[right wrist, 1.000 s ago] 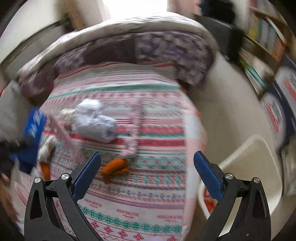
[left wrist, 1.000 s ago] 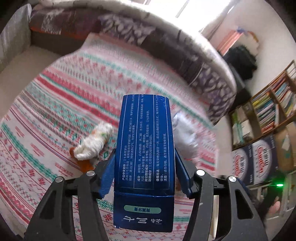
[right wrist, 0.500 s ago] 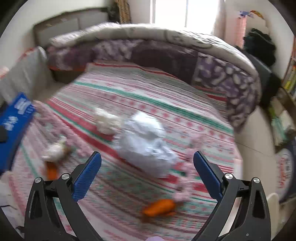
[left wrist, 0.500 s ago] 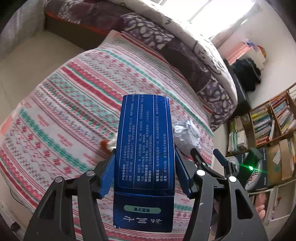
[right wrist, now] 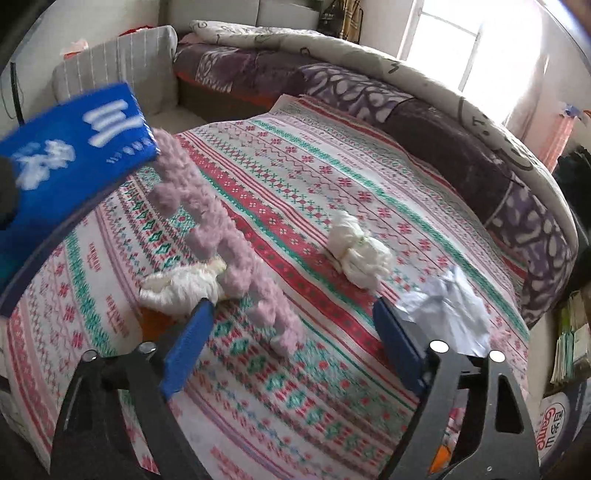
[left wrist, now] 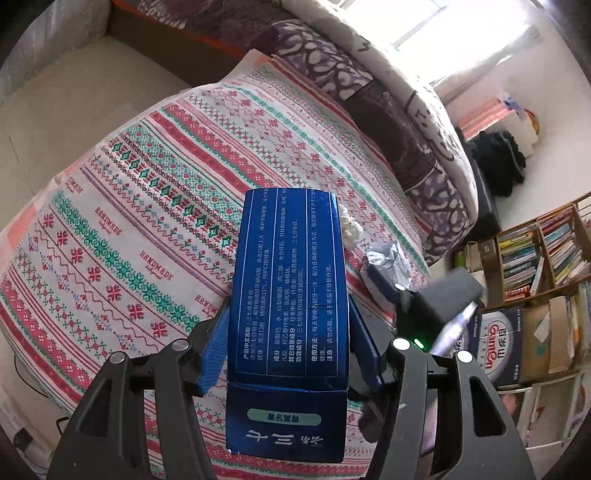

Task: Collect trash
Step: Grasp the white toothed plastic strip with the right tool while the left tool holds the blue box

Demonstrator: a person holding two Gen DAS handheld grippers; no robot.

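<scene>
Left hand-held gripper (left wrist: 288, 347) clamping blue box (left wrist: 288, 295); right hand-held gripper (right wrist: 291, 339) closing, unclenched over pink yarn (right wrist: 221, 240)

A: Room check. Bed (right wrist: 332, 177) covered in a red, green and white patterned sheet, purple patterned quilt (right wrist: 461, 122) bunched along the far side, grey striped pillow (right wrist: 122, 70) far left

B: Light?

A: Bright window (right wrist: 439, 33) far right, blown out. Pale floor (left wrist: 55, 122) to the left in the left wrist view, wooden bookshelf (left wrist: 535, 258) full of books right, white wall (left wrist: 554, 81) above it
</scene>
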